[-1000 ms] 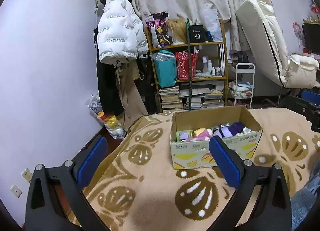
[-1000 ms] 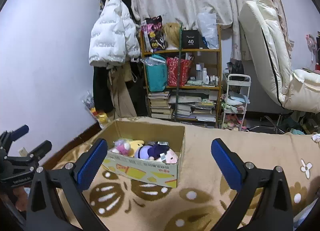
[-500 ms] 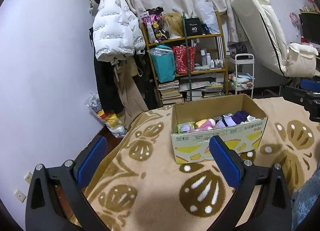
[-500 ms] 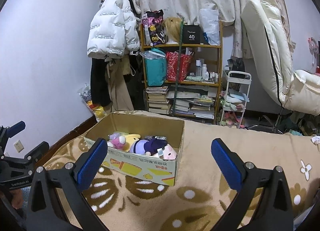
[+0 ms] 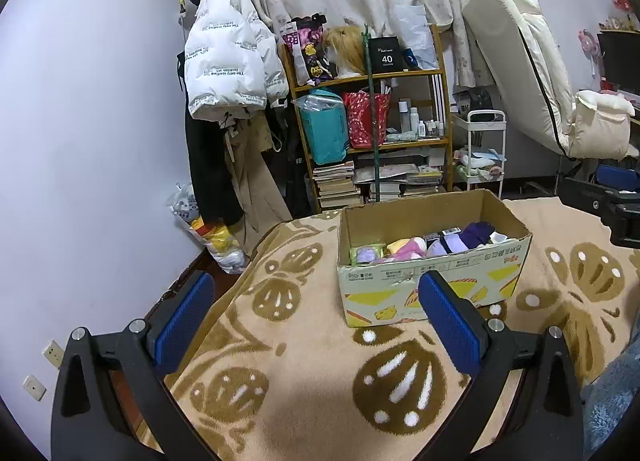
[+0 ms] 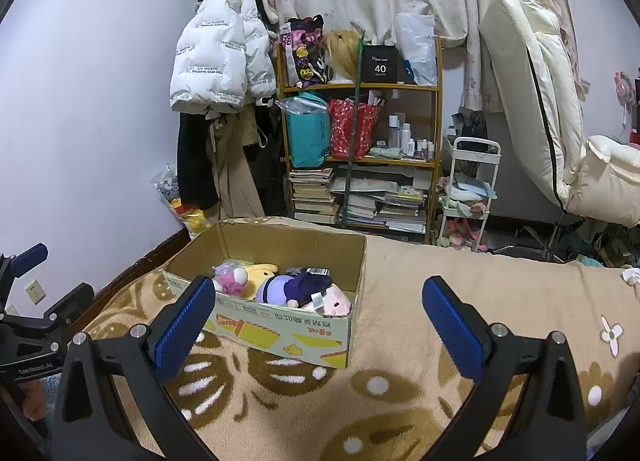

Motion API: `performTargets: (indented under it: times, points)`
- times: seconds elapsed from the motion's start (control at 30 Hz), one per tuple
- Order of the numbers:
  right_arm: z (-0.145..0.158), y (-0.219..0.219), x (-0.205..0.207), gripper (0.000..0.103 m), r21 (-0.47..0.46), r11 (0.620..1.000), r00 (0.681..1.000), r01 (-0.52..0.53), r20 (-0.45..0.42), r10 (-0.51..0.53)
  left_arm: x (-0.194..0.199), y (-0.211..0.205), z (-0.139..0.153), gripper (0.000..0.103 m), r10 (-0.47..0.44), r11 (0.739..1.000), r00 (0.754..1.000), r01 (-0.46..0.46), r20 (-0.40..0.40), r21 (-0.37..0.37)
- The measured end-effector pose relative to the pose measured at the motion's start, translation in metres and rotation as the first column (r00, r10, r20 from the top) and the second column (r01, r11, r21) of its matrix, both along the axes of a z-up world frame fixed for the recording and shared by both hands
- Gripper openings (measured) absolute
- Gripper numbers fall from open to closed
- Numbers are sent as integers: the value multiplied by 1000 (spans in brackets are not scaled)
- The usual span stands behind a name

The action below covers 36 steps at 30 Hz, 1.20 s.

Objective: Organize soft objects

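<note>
Plush toys (image 6: 280, 285) piled in box (image 5: 434, 293) on blanket (image 5: 304, 373), left gripper (image 5: 320, 325) and right gripper (image 6: 320, 321) both spread wide, nothing held

One cardboard box (image 6: 280, 325) — roughly four plush toys (image 6: 280, 287) inside — two grippers.

- The blanket (image 5: 312, 361) was tan with brown and white motifs.
- The cardboard box (image 6: 280, 327) was brown, printed yellow and red.
- The plush toys (image 6: 280, 287) were pink, yellow and purple.
- The gripper pads (image 6: 182, 321) were blue.
</note>
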State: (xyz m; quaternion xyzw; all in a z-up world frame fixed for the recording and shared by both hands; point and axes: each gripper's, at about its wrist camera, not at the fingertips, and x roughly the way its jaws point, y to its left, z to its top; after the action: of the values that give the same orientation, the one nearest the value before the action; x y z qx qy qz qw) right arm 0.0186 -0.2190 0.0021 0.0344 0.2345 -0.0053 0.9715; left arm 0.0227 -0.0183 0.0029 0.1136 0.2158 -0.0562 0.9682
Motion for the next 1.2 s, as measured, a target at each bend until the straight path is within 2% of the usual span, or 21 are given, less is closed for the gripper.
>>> performTargets:
  times: [1.2]
  points:
    - [-4,-7,-1,103,9,1000,1000,8,0,-8,-1,-5,8,101,-10,999,1000,10,-3,-35]
